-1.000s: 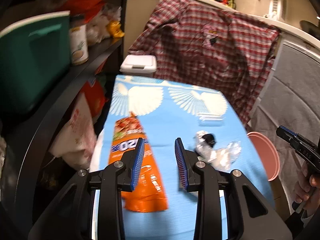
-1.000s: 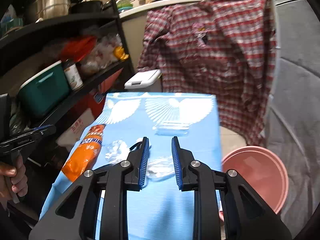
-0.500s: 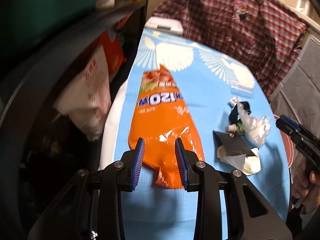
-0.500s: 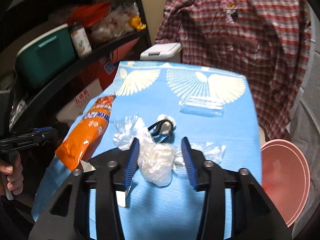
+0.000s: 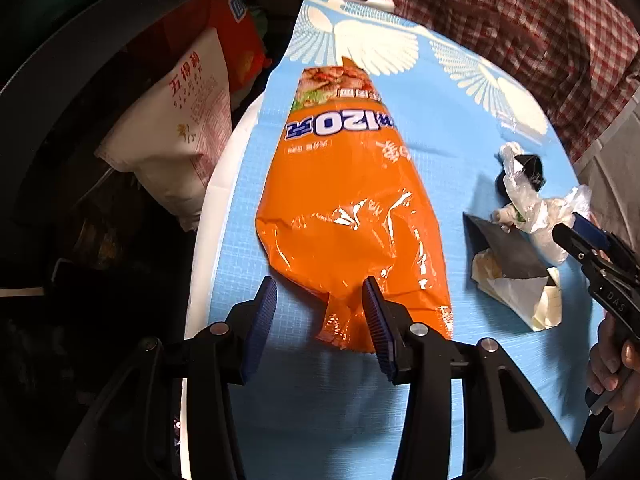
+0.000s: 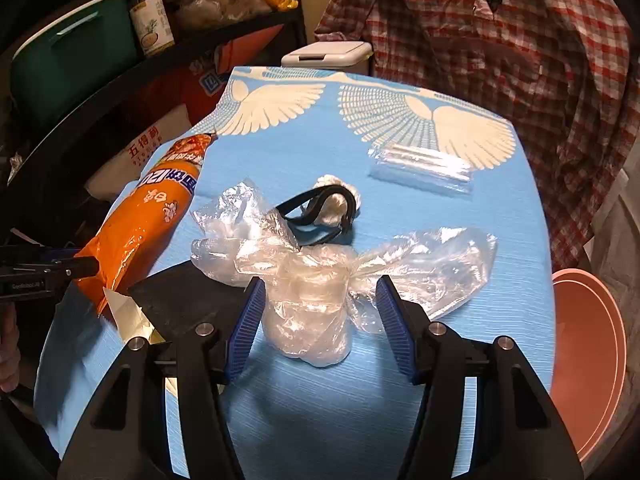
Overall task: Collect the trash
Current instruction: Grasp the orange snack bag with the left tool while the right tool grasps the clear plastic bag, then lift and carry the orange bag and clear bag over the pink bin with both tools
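Both tools lowered over trash, nothing gripped.
Your left gripper [image 5: 320,312] jaws are opening around the orange bag's [image 5: 352,208] tail; your right gripper [image 6: 318,314] jaws are opening astride the crumpled plastic wrap [image 6: 308,312], ready to pinch.

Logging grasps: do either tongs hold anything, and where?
Nothing yet. Both are opening: left tongs straddle the orange bag's near end, right tongs the clear plastic wad.

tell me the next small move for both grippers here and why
Probably lower a little more, then close. The left gripper straddles the near end of the orange snack bag; the right gripper brackets the crumpled clear plastic wad. Both sets of fingers are opening, and no pad presses on the trash.
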